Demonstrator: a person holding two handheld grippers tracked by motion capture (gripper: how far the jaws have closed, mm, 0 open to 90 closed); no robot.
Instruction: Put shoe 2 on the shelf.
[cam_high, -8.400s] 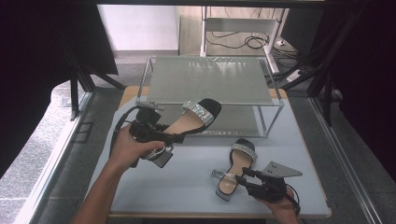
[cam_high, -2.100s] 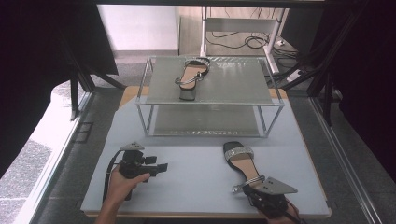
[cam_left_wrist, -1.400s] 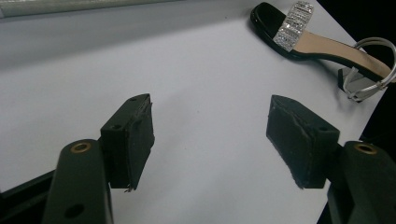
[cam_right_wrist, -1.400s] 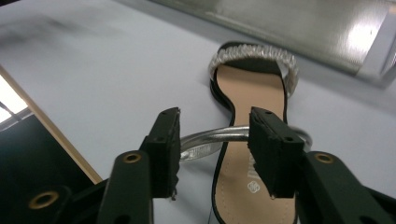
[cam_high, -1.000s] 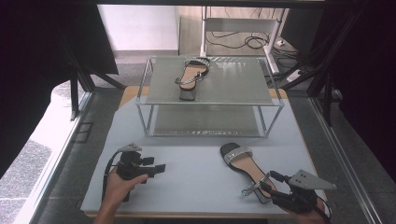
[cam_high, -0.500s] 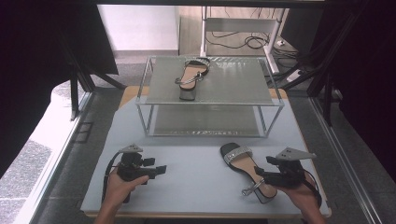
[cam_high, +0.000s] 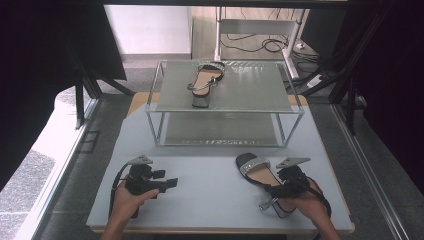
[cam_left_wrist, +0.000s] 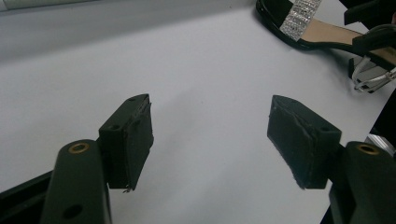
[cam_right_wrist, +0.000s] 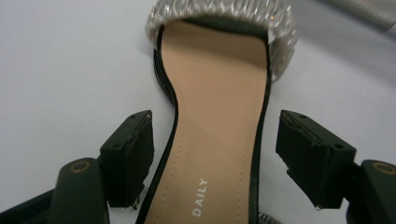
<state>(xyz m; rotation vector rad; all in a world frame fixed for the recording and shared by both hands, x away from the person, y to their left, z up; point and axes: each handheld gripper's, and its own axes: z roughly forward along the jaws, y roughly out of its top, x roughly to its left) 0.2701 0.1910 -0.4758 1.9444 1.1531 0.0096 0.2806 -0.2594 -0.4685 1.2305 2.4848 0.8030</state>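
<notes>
I look down on a pale grey table with dark frames and curtains on both sides and cables on the floor at twelve o'clock. The biggest thing on it is a two-tier metal rack standing toward twelve o'clock; one sandal lies on its top shelf, toe pointing away from me.

The second sandal lies flat on the table at about four o'clock, its glittering strap toward the rack and its block heel toward me. My right gripper sits over the heel end of it. In the right gripper view its jaws have just been opening and stand wide apart, one on each side of the tan insole with the word DAILY, and neither pad presses on the shoe.

My left gripper rests low at about eight o'clock, well apart from both sandals. In the left gripper view its jaws are spread wide with bare table between them.
</notes>
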